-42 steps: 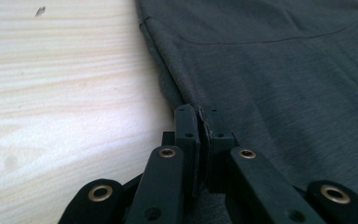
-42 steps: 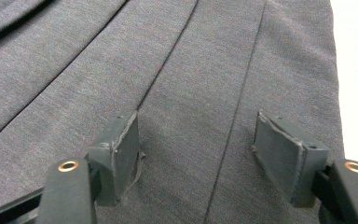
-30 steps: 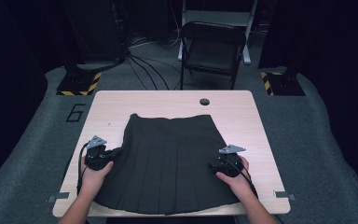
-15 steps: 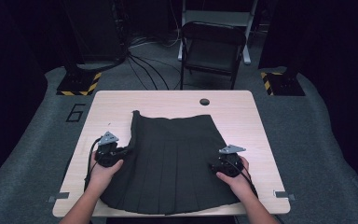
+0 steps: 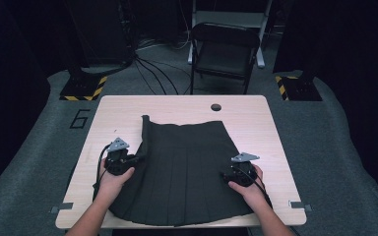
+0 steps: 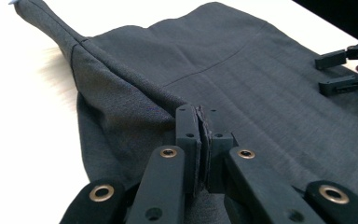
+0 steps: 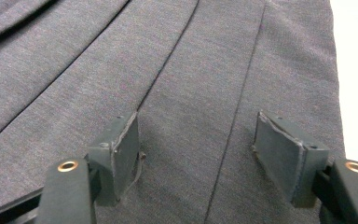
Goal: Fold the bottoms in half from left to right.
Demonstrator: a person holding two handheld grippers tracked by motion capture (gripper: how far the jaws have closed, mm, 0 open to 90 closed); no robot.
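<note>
Dark pleated skirt (image 5: pixel 187 167) lies flat on worktop (image 5: pixel 275 142); left tongs (image 6: pixel 200 140) clenched on its folded-over left edge; right tongs (image 7: pixel 196 154) released, apparently resting on fabric near right edge

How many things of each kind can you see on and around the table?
Skirt: 1
Grippers: 2, left and right
Table: 1
Chair: 1
Total: 5
</note>
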